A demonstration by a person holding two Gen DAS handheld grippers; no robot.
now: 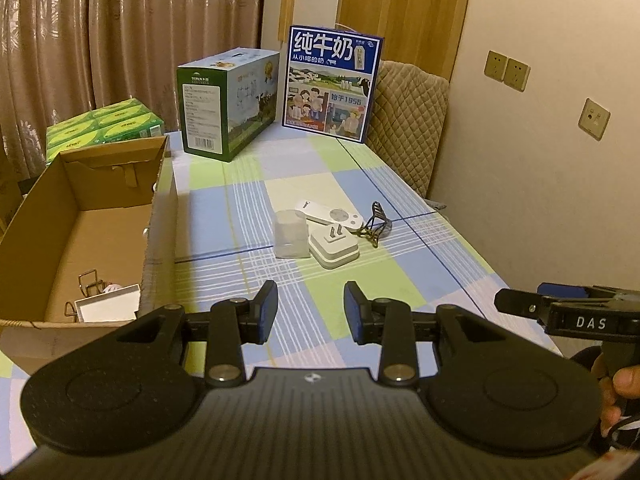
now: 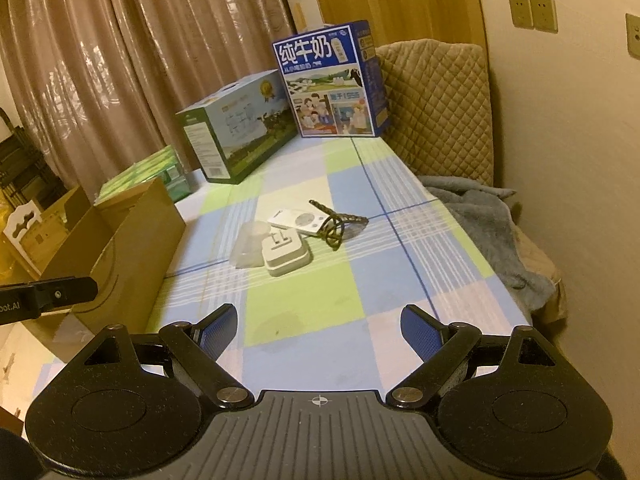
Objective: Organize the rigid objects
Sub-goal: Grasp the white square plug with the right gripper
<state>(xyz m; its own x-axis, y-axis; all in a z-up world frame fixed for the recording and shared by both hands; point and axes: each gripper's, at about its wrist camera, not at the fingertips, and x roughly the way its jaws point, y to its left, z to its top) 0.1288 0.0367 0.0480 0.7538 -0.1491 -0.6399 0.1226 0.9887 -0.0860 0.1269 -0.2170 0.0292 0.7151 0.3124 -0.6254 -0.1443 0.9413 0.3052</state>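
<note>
On the checked tablecloth [image 1: 360, 280] lie a clear plastic box [image 1: 291, 236], a white plug adapter [image 1: 334, 248], a white remote [image 1: 332, 216] and a black wire clip [image 1: 376, 222], bunched together. All of them also show in the right wrist view: clear plastic box [image 2: 248, 248], plug adapter [image 2: 286, 254], remote [image 2: 298, 220], wire clip [image 2: 336, 228]. My left gripper [image 1: 311, 312] hovers short of them, its jaws drawn narrow with nothing between. Held lower right of the group, my right gripper [image 2: 318, 332] is wide open and empty.
An open cardboard box [image 1: 80, 220] at the left holds metal clips [image 1: 90, 284] and a white box [image 1: 108, 306]. Behind stand a green carton [image 1: 228, 104], a blue milk carton [image 1: 332, 84] and green packs [image 1: 104, 124]. A quilted chair back [image 1: 408, 120] and grey blanket [image 2: 488, 232] border the right edge.
</note>
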